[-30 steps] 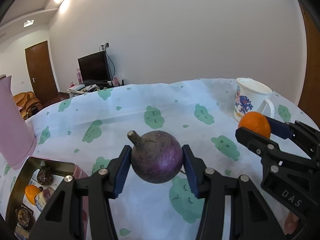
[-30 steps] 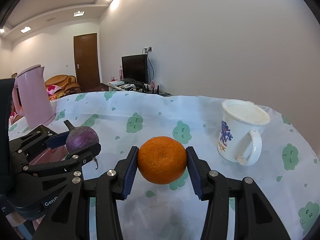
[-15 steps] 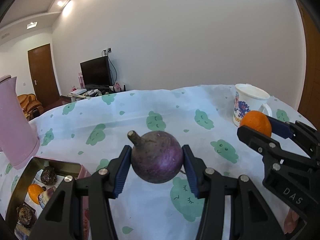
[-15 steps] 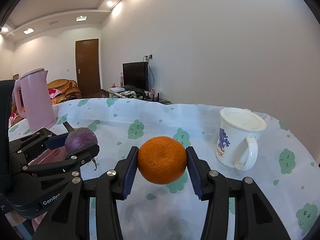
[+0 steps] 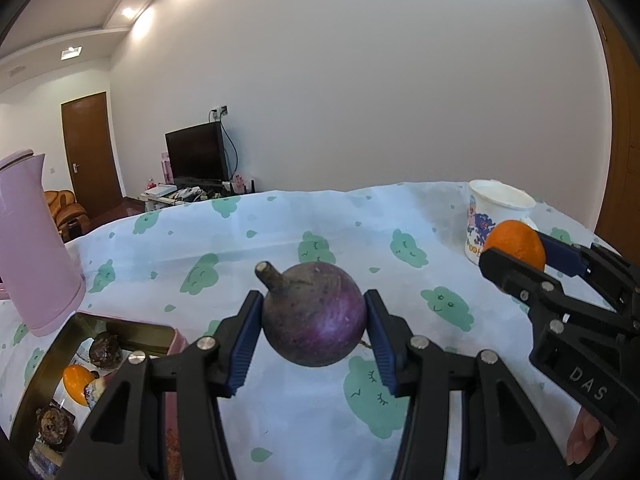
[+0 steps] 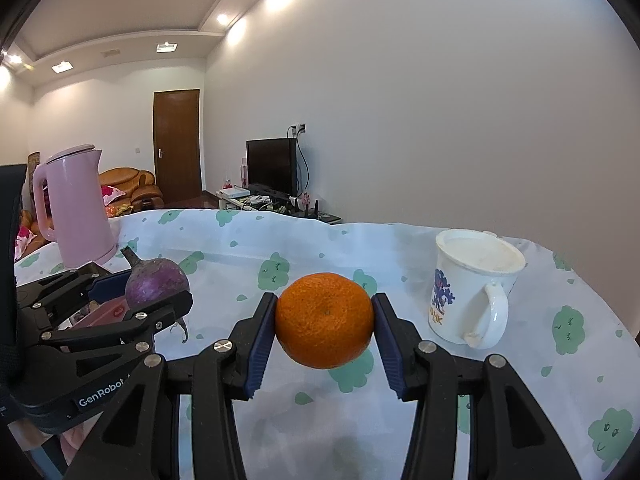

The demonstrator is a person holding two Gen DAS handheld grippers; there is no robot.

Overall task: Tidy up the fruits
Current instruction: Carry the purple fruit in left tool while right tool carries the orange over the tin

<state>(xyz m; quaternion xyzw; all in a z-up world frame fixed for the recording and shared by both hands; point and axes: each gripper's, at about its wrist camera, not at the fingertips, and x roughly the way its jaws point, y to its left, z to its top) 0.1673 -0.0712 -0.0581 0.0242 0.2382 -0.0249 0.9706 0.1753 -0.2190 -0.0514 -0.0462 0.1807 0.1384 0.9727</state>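
1. I see the tabletop (image 5: pixel 280 240) under a pale cloth printed with green clouds; everything stands on it or hangs above it.
2. A pink kettle (image 6: pixel 78 208) stands upright at the far left, just behind the tin.
3. My left claw (image 5: pixel 314 334) is clenched on a purple round fruit with a stub stem (image 5: pixel 314 314), blue pads pressed to both its sides, lifted clear of the cloth. From the right wrist view the same claw (image 6: pixel 132 300) and fruit (image 6: pixel 156 284) sit to my left, above the tin's pink side.
4. My right claw (image 6: pixel 324 330) is clamped on an orange (image 6: pixel 324 320), pads against its left and right flanks, also held off the cloth. In the left view that claw (image 5: pixel 528 258) and its orange (image 5: pixel 516 244) hang just in front of the mug.
5. An open tin (image 5: pixel 132 326) with a gold inner wall lies at lower left; inside I make out an orange fruit (image 5: pixel 76 382) and several dark round pieces, which I cannot name.
6. A white mug with a blue print (image 6: pixel 472 284) stands upright at right, handle toward me; it looks filled with something white near the brim.
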